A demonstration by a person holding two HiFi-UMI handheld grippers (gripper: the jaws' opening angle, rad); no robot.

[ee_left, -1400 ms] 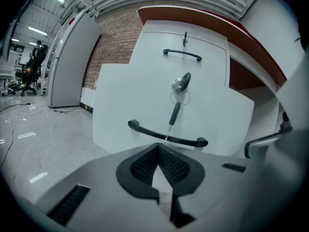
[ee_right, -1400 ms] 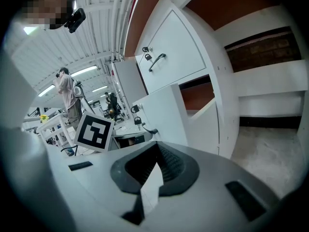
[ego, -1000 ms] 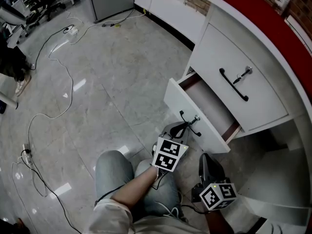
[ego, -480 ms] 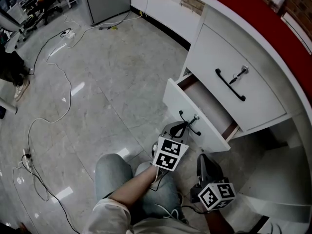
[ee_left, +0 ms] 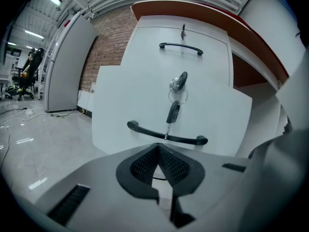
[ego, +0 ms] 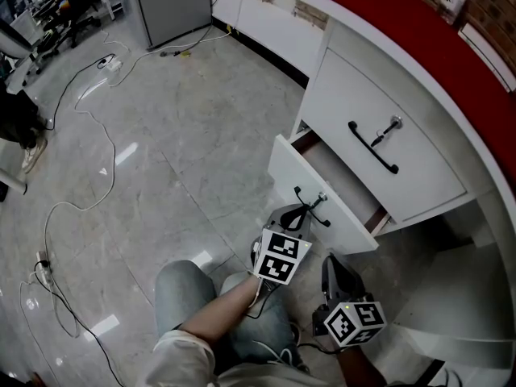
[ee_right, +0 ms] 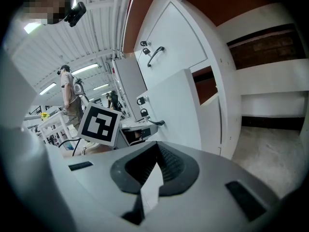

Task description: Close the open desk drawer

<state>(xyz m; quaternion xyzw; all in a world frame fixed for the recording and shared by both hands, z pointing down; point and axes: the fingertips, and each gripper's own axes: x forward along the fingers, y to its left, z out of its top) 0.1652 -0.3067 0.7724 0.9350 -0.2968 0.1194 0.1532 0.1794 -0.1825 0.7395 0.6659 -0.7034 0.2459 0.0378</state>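
The lower desk drawer (ego: 321, 213) stands pulled out, its white front facing me, with a black bar handle (ego: 311, 205) and a key in the lock (ee_left: 178, 83). In the left gripper view the drawer front (ee_left: 125, 100) fills the middle and the handle (ee_left: 166, 135) lies just above the jaws. My left gripper (ego: 298, 213) is shut and empty, its tips right at the drawer handle; I cannot tell whether they touch. My right gripper (ego: 333, 264) is shut and empty too, lower and to the right, below the drawer's front corner.
Above the open drawer is a closed drawer (ego: 387, 135) with its own black handle (ego: 372, 146), under a red counter top (ego: 419, 31). A person's knee (ego: 181, 285) is below the grippers. Cables (ego: 81, 176) trail over the glossy floor at the left.
The head view has shifted slightly, so the desk sits a little further left. Both grippers stay by the drawer front, and the drawer looks about as far open as before.
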